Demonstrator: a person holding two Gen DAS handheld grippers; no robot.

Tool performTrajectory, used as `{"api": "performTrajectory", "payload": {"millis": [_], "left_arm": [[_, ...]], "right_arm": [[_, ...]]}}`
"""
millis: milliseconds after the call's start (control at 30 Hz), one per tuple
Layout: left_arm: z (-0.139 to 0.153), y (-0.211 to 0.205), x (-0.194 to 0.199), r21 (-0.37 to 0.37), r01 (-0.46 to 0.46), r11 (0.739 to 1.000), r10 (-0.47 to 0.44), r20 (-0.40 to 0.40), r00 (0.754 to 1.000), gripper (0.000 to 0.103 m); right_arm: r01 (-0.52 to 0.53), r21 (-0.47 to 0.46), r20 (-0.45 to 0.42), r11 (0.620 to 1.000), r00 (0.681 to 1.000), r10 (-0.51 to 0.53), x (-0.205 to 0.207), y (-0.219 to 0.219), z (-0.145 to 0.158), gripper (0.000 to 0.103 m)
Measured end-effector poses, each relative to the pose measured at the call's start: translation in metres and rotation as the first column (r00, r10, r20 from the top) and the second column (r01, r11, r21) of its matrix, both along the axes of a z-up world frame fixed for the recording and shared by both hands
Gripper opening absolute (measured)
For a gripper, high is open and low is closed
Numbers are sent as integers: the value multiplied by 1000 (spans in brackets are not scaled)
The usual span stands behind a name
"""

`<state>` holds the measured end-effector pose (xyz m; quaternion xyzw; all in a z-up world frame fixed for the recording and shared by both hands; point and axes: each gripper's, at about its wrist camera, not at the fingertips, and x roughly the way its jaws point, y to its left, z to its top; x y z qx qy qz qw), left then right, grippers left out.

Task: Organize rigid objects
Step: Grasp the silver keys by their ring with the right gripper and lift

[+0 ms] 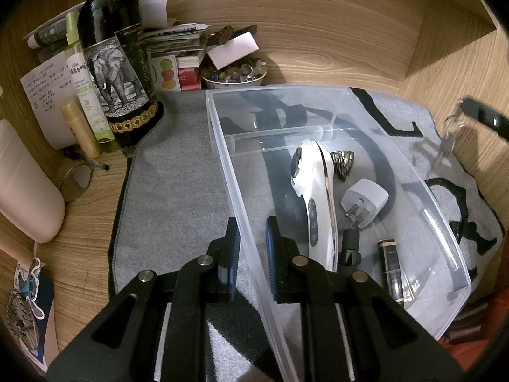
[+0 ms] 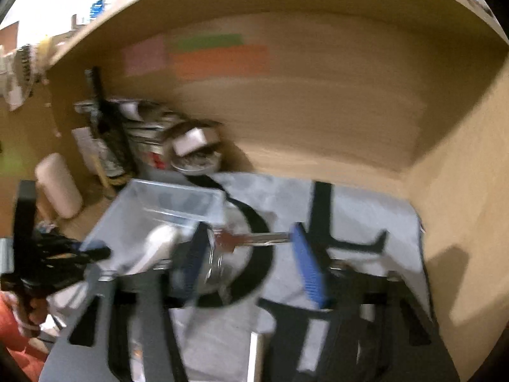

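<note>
A clear plastic bin (image 1: 222, 146) lies on a grey mat (image 1: 178, 172). It holds a white handheld device (image 1: 313, 203), a white plug adapter (image 1: 366, 202), a metallic ornament (image 1: 343, 164), a small black item (image 1: 350, 250) and a dark tube (image 1: 389, 254). My left gripper (image 1: 253, 248) is shut on the bin's left wall, one pad on each side. My right gripper (image 2: 246, 258) is seen blurred in the right wrist view, jaws wide apart, with a key and ring (image 2: 241, 240) spanning between its fingers above the mat, right of the bin (image 2: 171, 200). It also shows in the left wrist view (image 1: 458, 121), carrying the dangling key.
A dark wine bottle (image 1: 117, 63), a green spray bottle (image 1: 86, 89), a yellow tube (image 1: 79, 127), papers and a bowl of beads (image 1: 235, 74) crowd the back left. A beige case (image 1: 25, 184) lies at left. Wooden walls close in behind and at right.
</note>
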<state>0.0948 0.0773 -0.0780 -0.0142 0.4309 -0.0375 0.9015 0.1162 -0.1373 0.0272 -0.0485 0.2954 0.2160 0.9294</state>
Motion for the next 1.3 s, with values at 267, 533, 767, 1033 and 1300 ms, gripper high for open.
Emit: {"api": "performTrajectory", "payload": {"millis": [267,533,767,1033,1300], "left_arm": [[0,0,0,0,2,1000,-2,-1,1000,15],[-1,0,0,-5,1,1000,-1,-1,1000,15],[-3,1,1,-20,-11,1000,11,-5,1000,15],[-3,13,1,-41,-49,998,48,-16,999,19],[-3,29,-3,-63,-92,994,91,-19,996,19]], "right_arm": [[-44,-54,-1,998,999,44,7,25,-9,42],[19,-97,-89,995,996,-27,22,0,-34,42],[-20,-182,-261,983,965,-29,38,-1,-86,42],[-83,-160,-308,984,951,30,36,7,-97,44],[-170,-185,-368,968,925,92,38,31,-113,44]]}}
